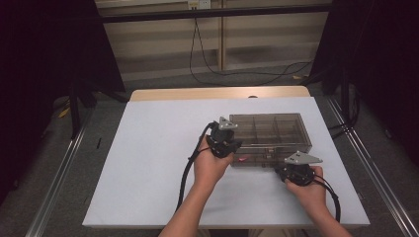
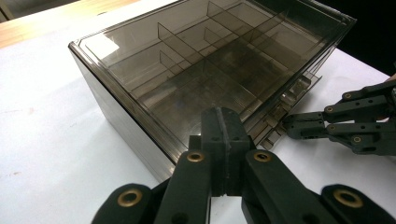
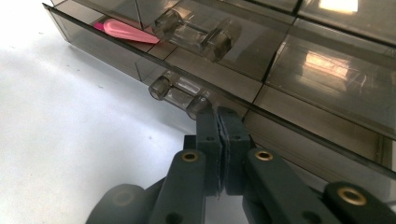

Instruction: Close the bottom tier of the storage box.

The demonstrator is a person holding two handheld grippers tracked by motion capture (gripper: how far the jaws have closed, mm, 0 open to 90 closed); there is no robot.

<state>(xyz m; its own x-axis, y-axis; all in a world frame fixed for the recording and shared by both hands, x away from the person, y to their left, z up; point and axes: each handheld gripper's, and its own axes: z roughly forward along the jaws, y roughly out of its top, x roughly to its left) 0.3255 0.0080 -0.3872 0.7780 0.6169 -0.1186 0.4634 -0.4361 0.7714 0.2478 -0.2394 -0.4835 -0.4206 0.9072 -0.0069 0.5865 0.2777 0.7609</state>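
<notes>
White surface [image 1: 148, 163] under everything. On it, right of centre, smoky clear drawer box [image 1: 269, 138] with inner dividers, low drawers facing the person. Left tool [image 1: 228, 148] pressed against the box's near left corner, jaws together, nothing between them. Right tool [image 1: 291, 170] at the box front, jaws together, tips just beside a clear drawer handle [image 3: 180, 95], touching or not: cannot tell. Small pink piece [image 3: 123, 30] lying inside a drawer near the upper handle.
</notes>
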